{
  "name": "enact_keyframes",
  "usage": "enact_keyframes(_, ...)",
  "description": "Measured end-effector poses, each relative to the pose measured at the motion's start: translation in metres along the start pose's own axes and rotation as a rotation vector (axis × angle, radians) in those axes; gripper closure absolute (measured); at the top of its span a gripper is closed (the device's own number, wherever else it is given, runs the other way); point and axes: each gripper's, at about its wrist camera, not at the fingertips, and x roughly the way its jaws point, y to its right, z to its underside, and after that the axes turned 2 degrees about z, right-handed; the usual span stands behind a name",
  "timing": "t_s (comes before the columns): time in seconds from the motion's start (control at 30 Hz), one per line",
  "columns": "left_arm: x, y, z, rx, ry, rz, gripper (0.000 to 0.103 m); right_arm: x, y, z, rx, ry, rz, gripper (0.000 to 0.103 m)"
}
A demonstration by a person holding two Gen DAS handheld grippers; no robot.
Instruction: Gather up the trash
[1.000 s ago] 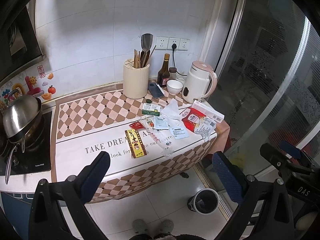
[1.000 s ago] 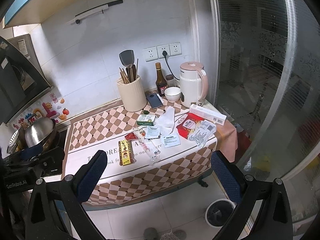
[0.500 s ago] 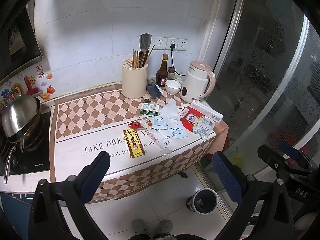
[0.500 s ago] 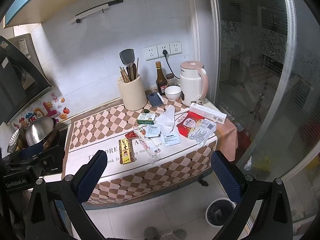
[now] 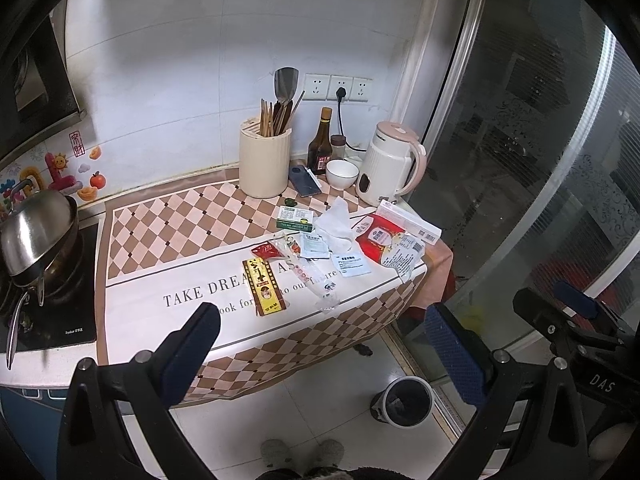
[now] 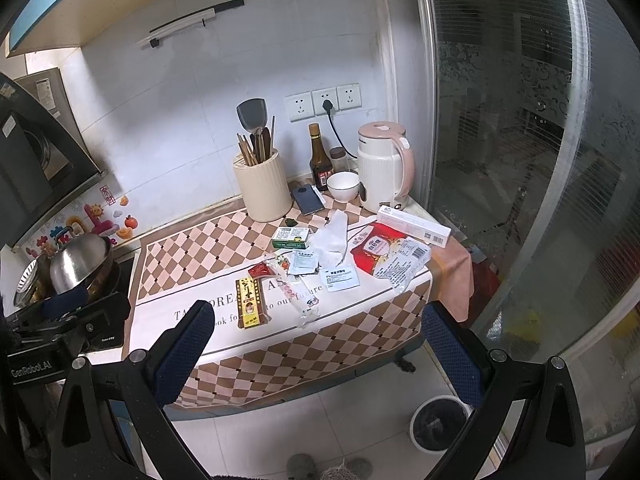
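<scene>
Drifted back a little from the bench (image 5: pixel 132 292) over the last second, both views taking in slightly more floor; trash left lying where it was. Left tongs (image 5: pixel 320 344) held wide open and empty, above the near edge of the checkered cloth. Right tongs (image 6: pixel 318 340) likewise spread wide, gripping nothing, well short of the litter.

Scattered across the right half of the bench: yellow-and-red wrapper (image 5: pixel 264 286) nearest, clear plastic sleeve (image 5: pixel 316 276) just beside it, small red sachet (image 5: pixel 265 251) touching the wrapper's far end. Further right, two white sachets (image 5: pixel 352 265), crumpled tissue (image 5: pixel 336 230), green-and-white box (image 5: pixel 295 217), red snack bag (image 5: pixel 380 240) with a printed clear bag (image 5: pixel 404 254) overlapping it, long white box (image 5: pixel 408 222) at the far corner.

Stood on the floor below the bench's right corner: trash bin (image 5: pixel 404 400), dark inside, seen also from the right wrist (image 6: pixel 438 422). Lined along the wall: utensil holder (image 5: pixel 264 162), dark bottle (image 5: pixel 321 150), white bowl (image 5: pixel 342 174), kettle (image 5: pixel 392 170).
</scene>
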Motion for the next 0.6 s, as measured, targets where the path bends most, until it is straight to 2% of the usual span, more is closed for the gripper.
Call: enact_keyframes(0.6,0.0001,0.0018,0.0010,0.005,0.001,-0.007,0.000,0.0061,0.0072,-0.0026,0.017,-0.002,0.018,0.000)
